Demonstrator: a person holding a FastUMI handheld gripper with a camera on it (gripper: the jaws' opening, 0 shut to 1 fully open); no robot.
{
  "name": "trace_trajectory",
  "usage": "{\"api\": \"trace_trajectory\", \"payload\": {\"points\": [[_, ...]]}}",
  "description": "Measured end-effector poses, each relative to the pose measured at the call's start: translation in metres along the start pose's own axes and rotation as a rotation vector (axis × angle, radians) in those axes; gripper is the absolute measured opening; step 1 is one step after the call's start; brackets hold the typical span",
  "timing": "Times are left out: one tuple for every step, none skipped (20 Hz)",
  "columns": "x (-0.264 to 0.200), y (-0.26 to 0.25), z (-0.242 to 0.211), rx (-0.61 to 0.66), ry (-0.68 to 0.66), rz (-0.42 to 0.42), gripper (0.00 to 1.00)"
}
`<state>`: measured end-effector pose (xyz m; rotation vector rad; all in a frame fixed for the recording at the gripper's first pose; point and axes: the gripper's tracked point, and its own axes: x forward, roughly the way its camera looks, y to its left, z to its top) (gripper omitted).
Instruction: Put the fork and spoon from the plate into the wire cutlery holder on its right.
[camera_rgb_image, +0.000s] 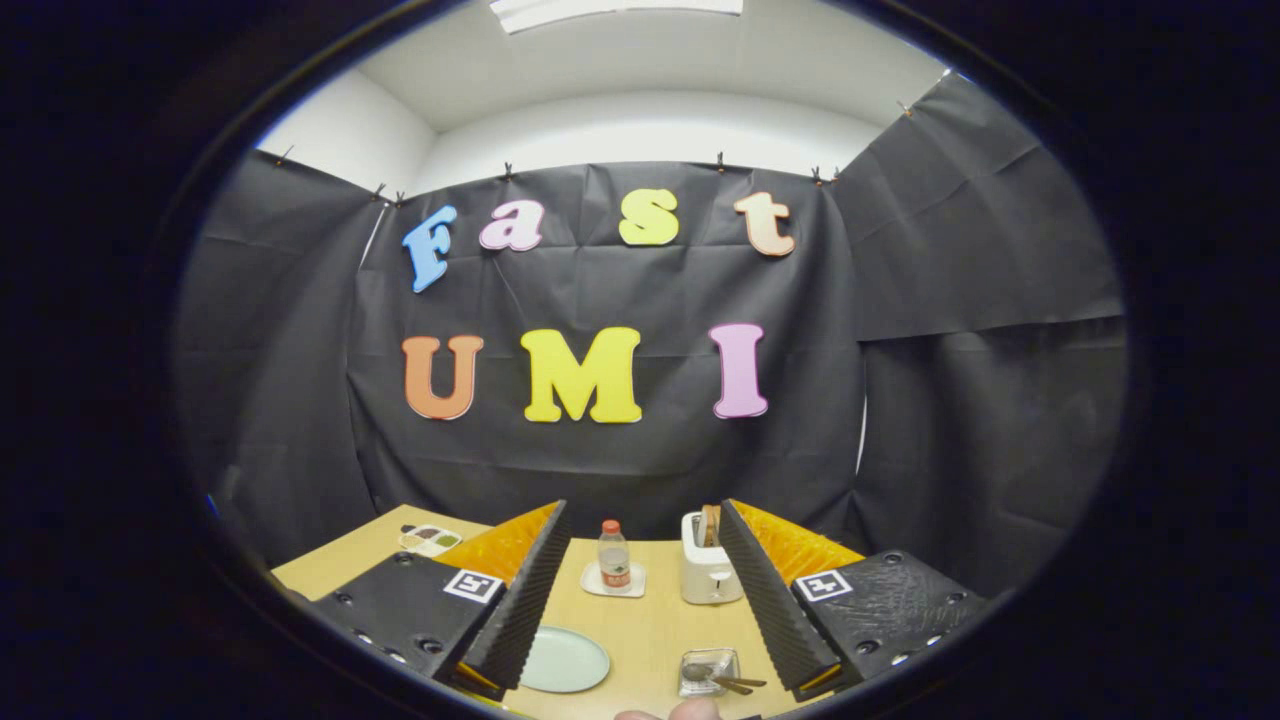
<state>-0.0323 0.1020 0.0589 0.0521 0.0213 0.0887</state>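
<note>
A: The gripper (640, 600) hangs above the table (650, 625) with its fingers spread wide, grasping nothing. What lies under it?

B: Largest first: the table itself, then the plate (563, 660) near the front edge, between the fingers and close to the left one. It looks bare. Just to its right sits the wire cutlery holder (709, 670), also at the front edge, with the fork and spoon (722, 680) seemingly already lying in it, handles poking out toward the right finger.

A: So what could go wrong?

B: I judge the task nearly done. A careless sweep of the right finger could catch those handles and tip the light holder over.

A: Anything else around?

B: A toaster (707, 570) stands beyond the holder toward the back edge, a small bottle (613, 558) on a coaster left of it, and a little tray (430, 540) by the far left corner. A fingertip (690, 711) shows at the front edge. Nothing blocks the way.
</note>
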Motion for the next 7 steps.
{"api": "trace_trajectory", "payload": {"points": [[-0.0004, 0.0007, -0.0013, 0.002, 0.003, 0.002, 0.90], [-0.0010, 0.0025, -0.0011, 0.002, 0.007, 0.006, 0.90], [0.0011, 0.0034, -0.0024, 0.002, 0.008, 0.009, 0.91], [0.0004, 0.0039, -0.0016, 0.001, 0.008, 0.011, 0.91], [0.0003, 0.0039, -0.0013, -0.001, 0.007, 0.011, 0.91], [0.0000, 0.0032, 0.0003, -0.001, 0.005, 0.010, 0.91], [-0.0008, 0.0020, 0.0001, -0.001, 0.004, 0.007, 0.91]]}}
